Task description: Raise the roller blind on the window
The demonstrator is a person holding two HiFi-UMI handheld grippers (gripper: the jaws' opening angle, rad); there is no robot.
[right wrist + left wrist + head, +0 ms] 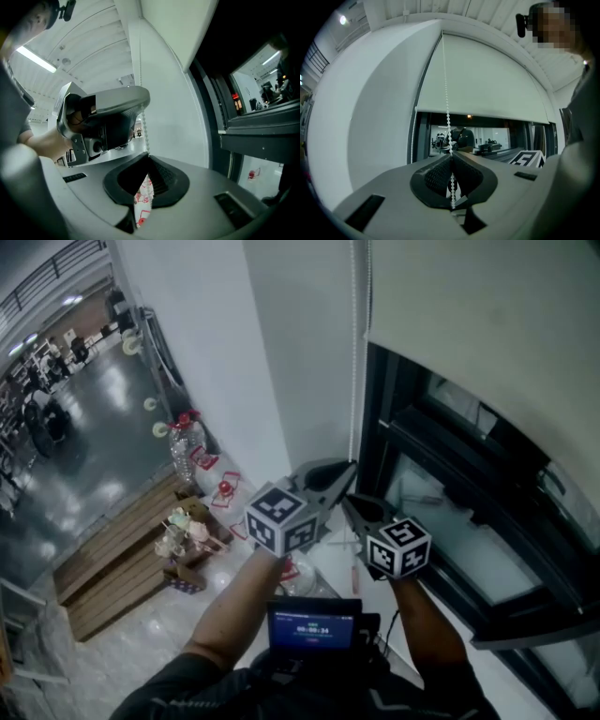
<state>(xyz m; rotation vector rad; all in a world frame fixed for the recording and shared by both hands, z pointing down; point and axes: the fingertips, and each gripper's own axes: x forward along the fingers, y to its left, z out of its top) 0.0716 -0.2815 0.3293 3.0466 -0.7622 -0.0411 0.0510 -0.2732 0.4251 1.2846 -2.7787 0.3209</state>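
The roller blind point(487, 324), upper right of the head view, half covers the dark window point(469, 521). Left gripper point(451, 153), higher, and right gripper point(147, 158) both clench its bead chain point(353, 362), probably for hand-over-hand pulling.

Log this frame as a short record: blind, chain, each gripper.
blind: roller blind partly down, window showing below its bottom edge
chain: bead chain hanging at the blind's left side
left gripper: shut on the chain
right gripper: shut on the chain, below the left one
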